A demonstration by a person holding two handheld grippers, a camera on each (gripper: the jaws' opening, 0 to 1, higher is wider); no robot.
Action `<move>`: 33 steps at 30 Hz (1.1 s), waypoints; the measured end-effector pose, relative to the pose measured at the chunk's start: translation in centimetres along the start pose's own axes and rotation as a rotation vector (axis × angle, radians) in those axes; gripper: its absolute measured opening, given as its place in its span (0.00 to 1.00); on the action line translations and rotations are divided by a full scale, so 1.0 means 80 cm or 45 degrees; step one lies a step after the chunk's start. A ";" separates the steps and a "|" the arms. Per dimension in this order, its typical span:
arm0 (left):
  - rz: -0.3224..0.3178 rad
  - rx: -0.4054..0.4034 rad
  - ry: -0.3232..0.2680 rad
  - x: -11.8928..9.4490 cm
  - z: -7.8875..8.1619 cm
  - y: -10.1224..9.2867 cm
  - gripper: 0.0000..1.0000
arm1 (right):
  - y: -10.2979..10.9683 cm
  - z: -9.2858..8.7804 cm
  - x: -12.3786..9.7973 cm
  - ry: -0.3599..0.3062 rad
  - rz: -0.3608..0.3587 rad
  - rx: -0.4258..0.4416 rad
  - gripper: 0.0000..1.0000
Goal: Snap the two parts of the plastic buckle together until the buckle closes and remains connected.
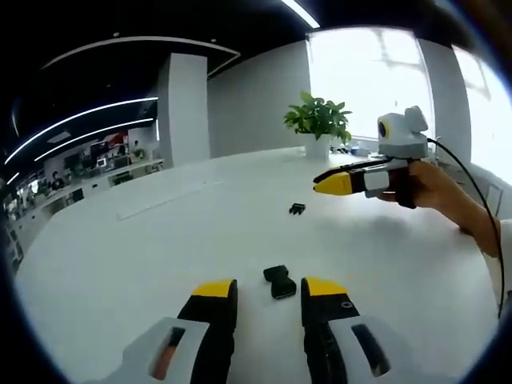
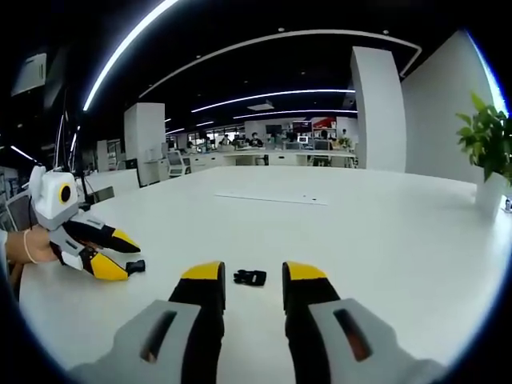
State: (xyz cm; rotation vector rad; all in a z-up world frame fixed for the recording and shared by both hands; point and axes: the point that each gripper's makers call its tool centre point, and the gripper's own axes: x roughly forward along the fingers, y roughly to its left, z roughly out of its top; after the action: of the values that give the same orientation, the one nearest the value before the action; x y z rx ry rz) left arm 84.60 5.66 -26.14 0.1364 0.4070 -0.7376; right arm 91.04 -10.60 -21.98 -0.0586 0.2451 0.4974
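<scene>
Your left gripper (image 1: 268, 292) and right gripper (image 2: 253, 276) both stand apart, each with one buckle half (image 1: 279, 282) (image 2: 250, 278) lying between its tips on the worktop (image 1: 160, 248).

Two black plastic buckle parts lie apart, unjoined, on the white table (image 1: 160, 240). The socket half (image 1: 279, 282) rests flat just beyond my left jaws. The pronged half (image 2: 250, 278) lies flat between my right jaw tips.
</scene>
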 end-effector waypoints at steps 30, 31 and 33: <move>-0.066 0.008 0.012 0.005 0.000 -0.004 0.14 | -0.004 0.002 0.000 -0.005 0.005 0.006 0.28; -0.071 0.007 0.012 0.005 0.000 -0.004 0.13 | -0.003 0.003 0.000 -0.008 0.008 0.007 0.28; -0.080 -0.004 0.012 0.006 -0.001 -0.004 0.12 | -0.002 0.004 0.000 -0.011 0.011 0.008 0.28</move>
State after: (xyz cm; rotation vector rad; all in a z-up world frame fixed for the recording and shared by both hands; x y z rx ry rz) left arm 84.66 5.17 -26.37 0.1244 0.4227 -0.7987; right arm 91.17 -10.73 -21.69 -0.0492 0.2386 0.5056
